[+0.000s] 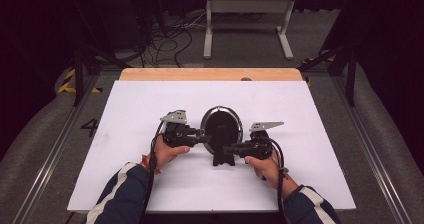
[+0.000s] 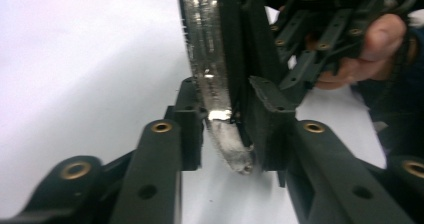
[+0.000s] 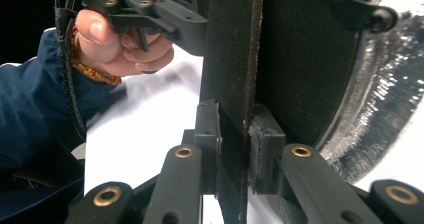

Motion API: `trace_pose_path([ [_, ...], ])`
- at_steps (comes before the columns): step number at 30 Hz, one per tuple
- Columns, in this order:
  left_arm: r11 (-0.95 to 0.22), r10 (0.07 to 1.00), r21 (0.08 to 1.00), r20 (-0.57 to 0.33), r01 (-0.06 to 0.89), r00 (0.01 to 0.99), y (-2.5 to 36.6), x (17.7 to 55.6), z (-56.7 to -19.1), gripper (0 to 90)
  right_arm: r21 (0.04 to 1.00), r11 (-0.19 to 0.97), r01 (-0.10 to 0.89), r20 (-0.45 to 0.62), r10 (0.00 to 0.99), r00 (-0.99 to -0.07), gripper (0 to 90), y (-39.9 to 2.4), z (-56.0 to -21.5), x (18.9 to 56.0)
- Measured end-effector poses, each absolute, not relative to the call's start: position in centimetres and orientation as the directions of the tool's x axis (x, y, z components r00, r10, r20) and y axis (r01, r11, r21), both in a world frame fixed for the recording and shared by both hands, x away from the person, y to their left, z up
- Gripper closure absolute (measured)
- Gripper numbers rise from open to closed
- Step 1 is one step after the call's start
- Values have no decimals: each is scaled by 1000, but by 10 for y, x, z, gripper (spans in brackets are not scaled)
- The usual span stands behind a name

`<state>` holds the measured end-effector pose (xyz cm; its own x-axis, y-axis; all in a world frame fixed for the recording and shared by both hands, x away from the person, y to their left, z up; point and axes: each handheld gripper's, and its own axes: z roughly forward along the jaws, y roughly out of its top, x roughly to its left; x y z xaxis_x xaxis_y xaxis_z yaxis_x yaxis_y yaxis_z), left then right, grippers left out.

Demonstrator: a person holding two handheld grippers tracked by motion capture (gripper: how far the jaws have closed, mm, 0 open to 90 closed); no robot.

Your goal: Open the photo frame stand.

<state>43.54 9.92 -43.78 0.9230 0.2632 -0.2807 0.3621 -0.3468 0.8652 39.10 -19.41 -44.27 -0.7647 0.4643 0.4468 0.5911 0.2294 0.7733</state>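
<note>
An oval frame [image 1: 221, 125] with a silvery rim and a black back stands upright in the middle of the white table, its back towards me. My left gripper [image 1: 204, 136] comes in from the left and is shut on the frame's rim [image 2: 218, 115], one pad on each face. My right gripper [image 1: 228, 149] comes in from the right, lower down, and is shut on the black prop leg [image 3: 231, 109] on the frame's back [image 3: 305, 59]. In the high view the prop leg's foot [image 1: 223, 160] rests on the table.
The white table top [image 1: 150, 104] has a wooden strip [image 1: 210, 74] along its far edge. Beyond it, on the floor, are cables [image 1: 167, 46] and a white stand [image 1: 247, 19]. Metal rails [image 1: 372, 149] run along both sides.
</note>
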Motion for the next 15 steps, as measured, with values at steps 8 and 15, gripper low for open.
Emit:
trace_pose_path([
  [8, -390, 320, 882, -141, 266, 937, 94, 427, -427, 708, 784, 228, 577, 428, 475, -769, 773, -196, -439, 390],
  [15, -429, 390, 882, -17, 198, 921, 91, 420, -421, 706, 796, 227, 561, 409, 482, -775, 764, -192, -433, 387],
])
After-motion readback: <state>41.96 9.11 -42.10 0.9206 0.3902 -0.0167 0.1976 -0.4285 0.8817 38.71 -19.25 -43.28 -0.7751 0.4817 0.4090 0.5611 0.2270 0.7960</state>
